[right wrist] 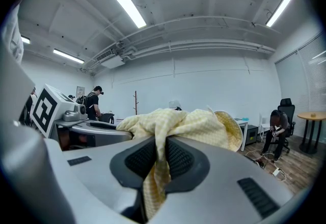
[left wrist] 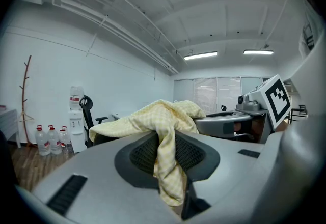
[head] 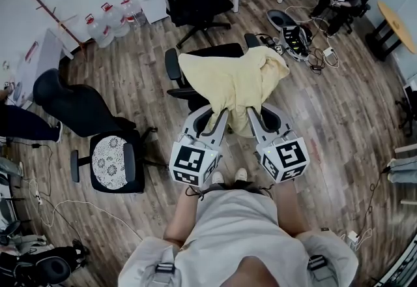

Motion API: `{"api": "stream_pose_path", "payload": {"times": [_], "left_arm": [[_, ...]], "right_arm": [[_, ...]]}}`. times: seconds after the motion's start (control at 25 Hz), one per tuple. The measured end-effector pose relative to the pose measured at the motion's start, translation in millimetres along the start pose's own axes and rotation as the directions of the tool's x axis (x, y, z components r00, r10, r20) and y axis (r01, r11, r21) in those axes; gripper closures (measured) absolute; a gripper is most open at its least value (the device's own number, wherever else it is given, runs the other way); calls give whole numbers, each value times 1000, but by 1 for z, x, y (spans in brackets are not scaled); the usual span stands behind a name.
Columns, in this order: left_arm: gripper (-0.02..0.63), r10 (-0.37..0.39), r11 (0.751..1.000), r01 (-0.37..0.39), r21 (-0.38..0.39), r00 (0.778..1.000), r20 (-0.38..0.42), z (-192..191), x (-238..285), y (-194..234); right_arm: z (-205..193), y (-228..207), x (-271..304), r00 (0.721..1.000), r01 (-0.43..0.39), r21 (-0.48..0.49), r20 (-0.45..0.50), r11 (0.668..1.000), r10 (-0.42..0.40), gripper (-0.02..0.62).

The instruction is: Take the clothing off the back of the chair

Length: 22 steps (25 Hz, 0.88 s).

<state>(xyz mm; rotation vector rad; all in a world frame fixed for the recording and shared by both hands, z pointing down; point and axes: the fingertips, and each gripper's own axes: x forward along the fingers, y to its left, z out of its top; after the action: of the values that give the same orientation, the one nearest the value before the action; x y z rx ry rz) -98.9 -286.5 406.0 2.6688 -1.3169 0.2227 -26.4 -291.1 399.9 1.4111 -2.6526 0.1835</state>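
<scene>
With my left gripper [head: 220,115] and right gripper [head: 251,115] each pinched tight on a fold of the yellow garment [head: 233,80] draped over the black chair [head: 210,52], I judge I'm at the lifting step and next need to raise it clear of the backrest

Bright, even light from ceiling tubes [right wrist: 127,4]; fisheye bending (all 3 views); gripper views' corners dark.
</scene>
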Motion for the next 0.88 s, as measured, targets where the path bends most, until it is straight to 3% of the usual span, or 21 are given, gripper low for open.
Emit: {"api": "stream_pose_path", "payload": {"times": [0.88], "left_arm": [[514,-53,998,52,26,997,49,14,-25,-4]], "right_arm": [[15,26,-13,999,49,-51,23,998,-48,543]]}}
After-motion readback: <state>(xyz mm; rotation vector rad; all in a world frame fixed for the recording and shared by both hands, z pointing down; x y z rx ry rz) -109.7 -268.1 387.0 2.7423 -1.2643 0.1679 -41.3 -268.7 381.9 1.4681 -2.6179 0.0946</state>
